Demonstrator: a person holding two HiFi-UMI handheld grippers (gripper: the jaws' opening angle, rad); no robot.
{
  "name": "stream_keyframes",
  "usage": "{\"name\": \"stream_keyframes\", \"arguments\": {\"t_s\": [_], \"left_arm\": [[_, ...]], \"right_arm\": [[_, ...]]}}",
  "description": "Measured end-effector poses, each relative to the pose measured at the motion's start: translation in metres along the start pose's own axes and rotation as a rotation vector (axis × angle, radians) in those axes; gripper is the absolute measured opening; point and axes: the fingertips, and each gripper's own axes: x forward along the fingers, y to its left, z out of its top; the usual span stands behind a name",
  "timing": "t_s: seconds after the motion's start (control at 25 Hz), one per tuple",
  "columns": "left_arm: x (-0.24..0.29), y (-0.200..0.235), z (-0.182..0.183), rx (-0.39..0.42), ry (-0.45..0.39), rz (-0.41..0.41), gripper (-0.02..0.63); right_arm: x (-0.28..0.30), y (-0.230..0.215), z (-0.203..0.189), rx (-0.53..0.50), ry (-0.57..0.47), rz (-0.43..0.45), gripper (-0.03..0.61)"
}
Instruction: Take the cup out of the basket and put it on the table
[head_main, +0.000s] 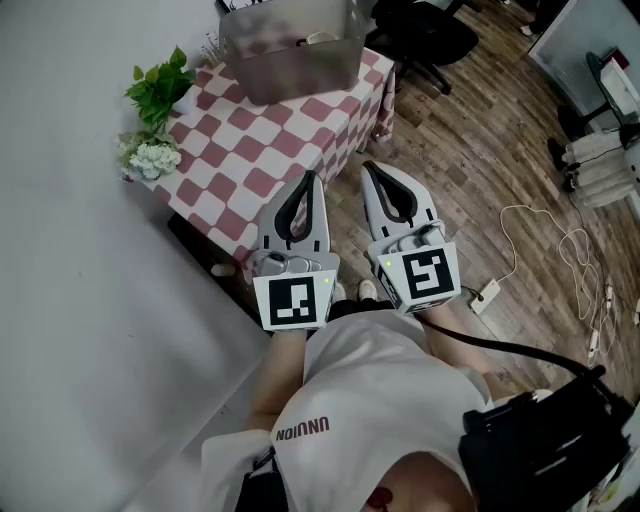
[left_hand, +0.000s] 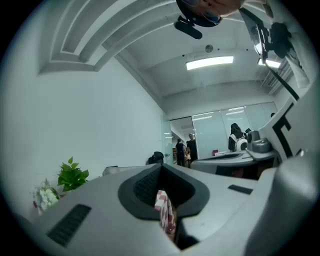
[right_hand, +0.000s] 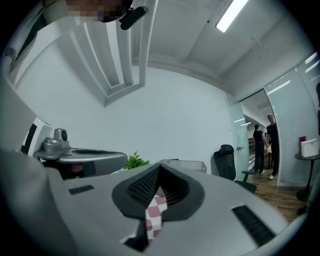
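Observation:
A grey basket (head_main: 290, 50) stands at the far end of the table with the red-and-white checked cloth (head_main: 250, 150). A pale cup rim (head_main: 318, 38) shows inside it; the rest of the cup is hidden. My left gripper (head_main: 310, 176) and right gripper (head_main: 372, 166) are held side by side near the table's near edge, well short of the basket. Both are shut with nothing between the jaws. In the left gripper view the shut jaws frame a strip of the checked cloth (left_hand: 165, 211). The right gripper view shows the same cloth (right_hand: 154, 216) and the basket's rim (right_hand: 183, 164) beyond.
A green plant (head_main: 160, 88) and white flowers (head_main: 150, 156) stand on the table's left side by the wall. A black office chair (head_main: 425, 38) is right of the table. A power strip (head_main: 489, 292) and cables lie on the wooden floor. People stand far off (left_hand: 184, 152).

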Motion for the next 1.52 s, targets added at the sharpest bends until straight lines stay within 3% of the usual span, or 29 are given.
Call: {"name": "stream_keyframes", "arguments": {"t_s": [0.52,0.76,1.04,1.32,1.52], "left_arm": [[0.0,0.006,-0.001,-0.006,-0.009,-0.018,0.012],[-0.002,0.013,-0.002,-0.039,-0.002,-0.026,0.012],[-0.001,0.022,-0.01,-0.102,0.034,-0.045,0.012],[0.027,0.028,-0.013,-0.099,0.017,-0.047,0.012],[0.065,0.038,-0.021,-0.001,0.025,-0.048,0.012]], "right_arm": [[0.009,0.007,0.0,-0.004,0.0,-0.002,0.017],[0.009,0.004,0.0,0.043,-0.008,-0.035,0.018],[0.019,0.004,0.004,0.019,-0.013,-0.047,0.018],[0.042,-0.016,0.009,0.017,-0.043,-0.048,0.018],[0.076,-0.042,0.008,0.053,-0.053,-0.018,0.018]]}}
